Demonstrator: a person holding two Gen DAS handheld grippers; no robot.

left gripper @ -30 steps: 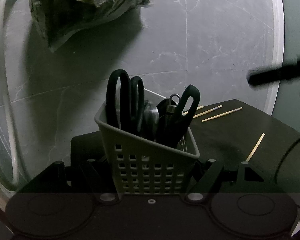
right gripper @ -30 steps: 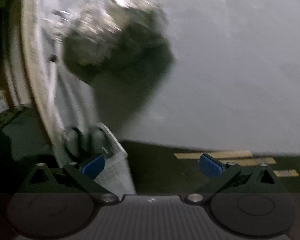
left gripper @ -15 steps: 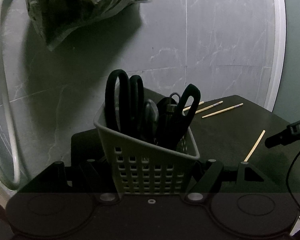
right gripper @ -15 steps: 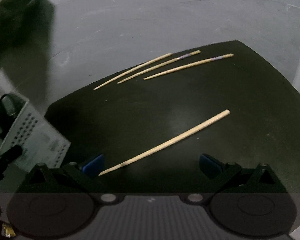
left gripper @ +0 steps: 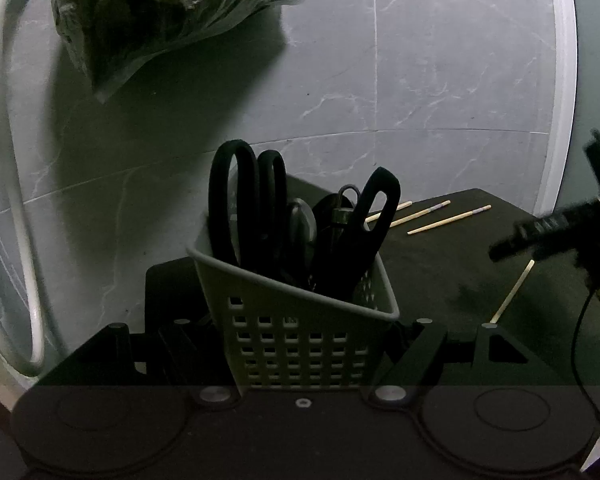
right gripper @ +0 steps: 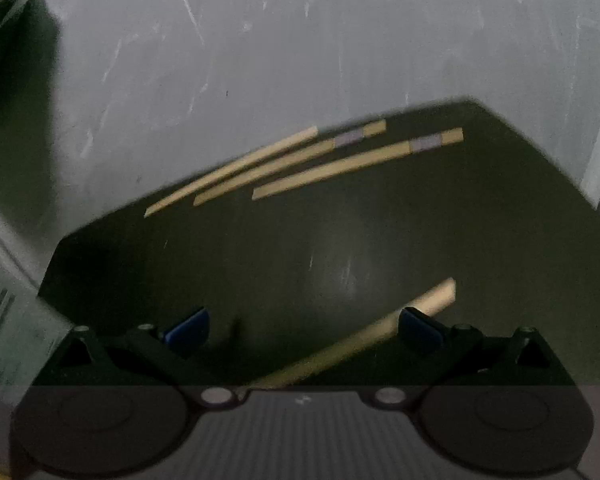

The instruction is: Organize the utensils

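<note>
Grey basket (left gripper: 300, 332), black scissors (left gripper: 244, 200); tan chopsticks (right gripper: 356, 162), purple bands; dark mat (right gripper: 300, 248).

No readable text, labels, brands, numbers or signs anywhere; faint marks on a blurred dark bar illegible.

One perforated basket (left gripper: 300, 336) stands on the dark worktop (left gripper: 440, 276). Four wooden chopsticks lie on that worktop: three in a row near its far edge (right gripper: 236, 172) (right gripper: 284, 164) (right gripper: 340, 168), two of these with a pale purple band, and one lone chopstick (right gripper: 360, 340) nearer the front. In the basket there is one pair of black-handled scissors (left gripper: 244, 200); the other dark-handled utensils (left gripper: 360, 232) packed beside it overlap too much to count. One crinkled plastic bag (left gripper: 152, 20) and one white hose (left gripper: 12, 184) show against the wall.
</note>
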